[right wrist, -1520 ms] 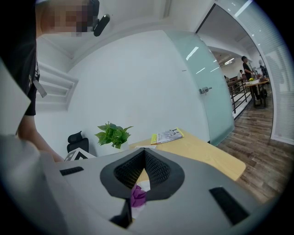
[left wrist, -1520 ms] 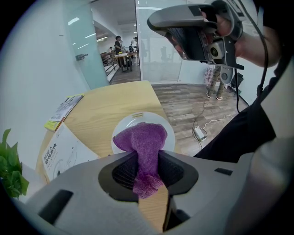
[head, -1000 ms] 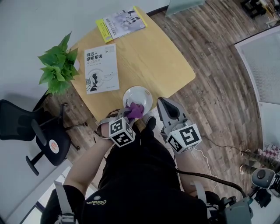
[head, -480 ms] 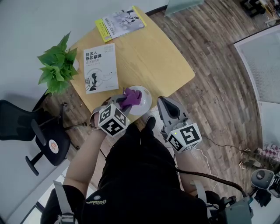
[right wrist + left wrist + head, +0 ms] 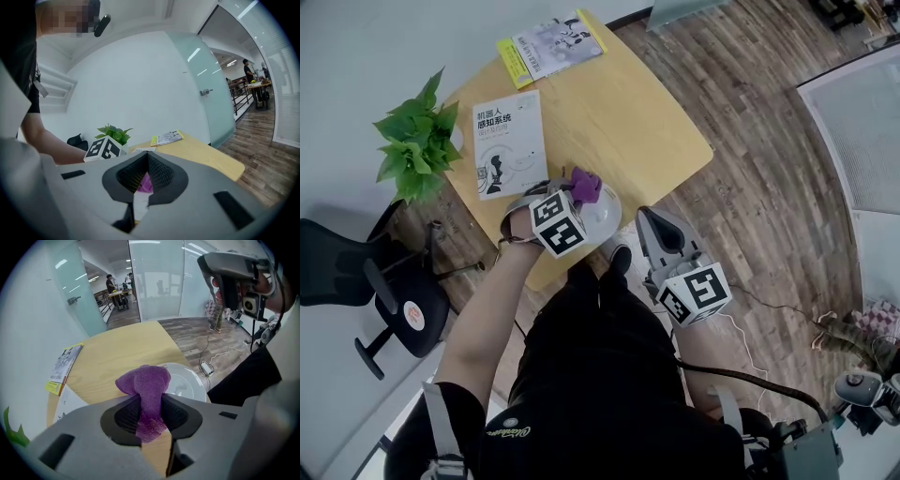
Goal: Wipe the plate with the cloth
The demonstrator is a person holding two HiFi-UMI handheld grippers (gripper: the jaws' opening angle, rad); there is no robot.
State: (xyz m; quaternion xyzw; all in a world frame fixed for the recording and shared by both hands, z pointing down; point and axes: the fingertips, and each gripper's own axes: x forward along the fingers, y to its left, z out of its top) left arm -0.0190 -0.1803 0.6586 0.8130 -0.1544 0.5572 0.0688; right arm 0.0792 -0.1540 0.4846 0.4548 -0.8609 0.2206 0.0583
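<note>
- Purple cloth (image 5: 149, 389) is pinched in the left gripper (image 5: 151, 404). That gripper's own view shows the jaws clamped on a narrow neck of the fabric. A rounded wad bulges past the tips and a frayed end hangs behind them.
- Just beyond the wad lies the white plate (image 5: 186, 381), near the edge of the wooden table (image 5: 122, 350). Whether the wad touches the plate cannot be told from here.
- The head view adds the layout: the left gripper (image 5: 572, 195) reaches over the plate's (image 5: 607, 217) near-left rim, and the cloth (image 5: 585, 186) sits at its tip above the far-left rim.
- The right gripper (image 5: 147, 154) has its jaws together at the tips and grips nothing (the purple and white seen through the hollow behind the tips are the cloth and plate, farther off).
- Only the head view shows that the right gripper (image 5: 652, 217) is off the table, just right of the plate, over the plank floor (image 5: 769, 187).
- Only the right gripper view catches the left gripper's marker cube (image 5: 105, 147) side-on, with a plant (image 5: 114, 134) behind it and a yellow-edged book (image 5: 167, 137) farther along the table.
- From above, a white book (image 5: 506, 145) lies just ahead of the left gripper.
</note>
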